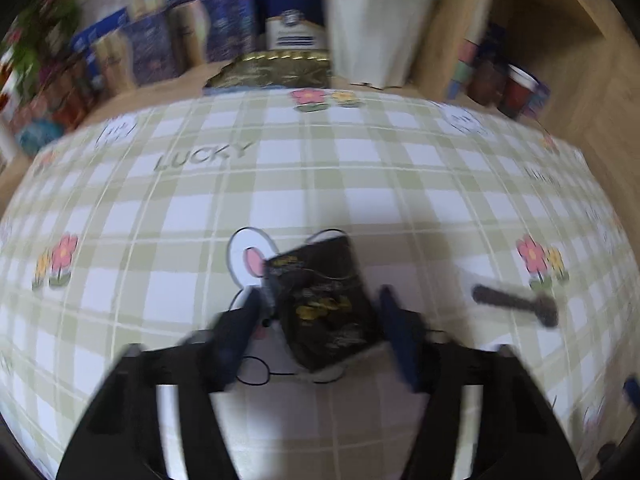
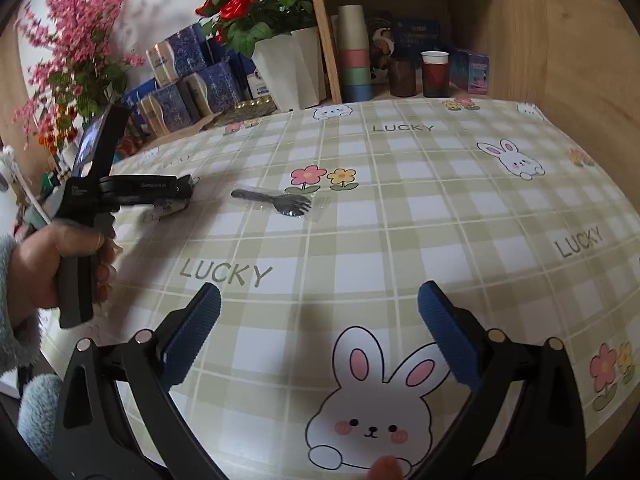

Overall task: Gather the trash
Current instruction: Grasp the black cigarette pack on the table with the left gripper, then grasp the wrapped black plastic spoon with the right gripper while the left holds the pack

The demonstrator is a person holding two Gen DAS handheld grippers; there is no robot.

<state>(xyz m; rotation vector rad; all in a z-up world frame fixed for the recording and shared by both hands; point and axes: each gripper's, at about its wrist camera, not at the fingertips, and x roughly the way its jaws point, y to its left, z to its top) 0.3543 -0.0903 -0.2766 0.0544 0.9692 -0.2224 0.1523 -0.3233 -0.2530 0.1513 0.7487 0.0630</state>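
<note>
left gripper [image 1: 320, 312] straddles dark wrapper [image 1: 324, 304], long axis pointing away.

One black wrapper [image 1: 324, 304], one wrapped plastic fork [image 2: 276, 202], two potted plants [image 2: 288, 68].

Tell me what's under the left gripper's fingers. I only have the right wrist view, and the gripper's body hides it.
Observer: A flat dark foil packet with yellow print lies between the left gripper fingers, on the green checked tablecloth.
Operator: Is it gripped yet?
Observer: I cannot tell, because the left wrist view is blurred. One finger looks to be against the packet's edge, and the other is close to it.
Operator: Is the fork inside the fingers too?
Observer: No. The black plastic fork lies outside the fingers, apart from the packet and to its right in that view.
</note>
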